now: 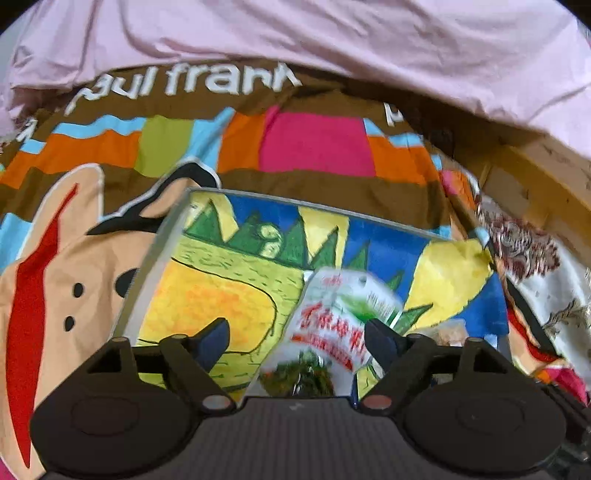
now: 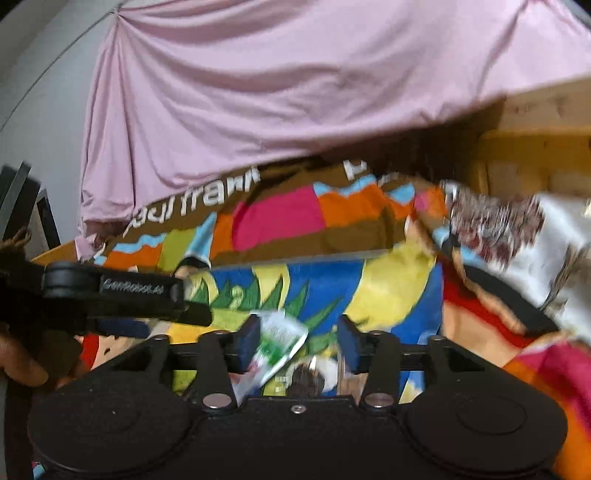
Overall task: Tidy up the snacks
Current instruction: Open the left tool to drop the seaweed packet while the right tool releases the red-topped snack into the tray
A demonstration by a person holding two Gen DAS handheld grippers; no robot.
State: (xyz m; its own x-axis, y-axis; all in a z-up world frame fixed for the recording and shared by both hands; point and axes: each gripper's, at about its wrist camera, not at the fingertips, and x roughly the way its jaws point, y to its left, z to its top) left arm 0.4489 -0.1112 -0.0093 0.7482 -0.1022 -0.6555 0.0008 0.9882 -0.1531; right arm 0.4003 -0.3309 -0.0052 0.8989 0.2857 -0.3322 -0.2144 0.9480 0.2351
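Overhead, pink sheet (image 2: 258, 85) — below, cartoon-printed blanket (image 1: 317, 144).

Two snack packets (image 2: 280, 343), one painted box (image 1: 236, 266)

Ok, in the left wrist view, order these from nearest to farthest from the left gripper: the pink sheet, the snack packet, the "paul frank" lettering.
1. Snack packet: between the open fingers of the left gripper, toward the right one.
2. "paul frank" lettering: beyond it on the blanket, upper left.
3. Pink sheet: farthest, across the top.
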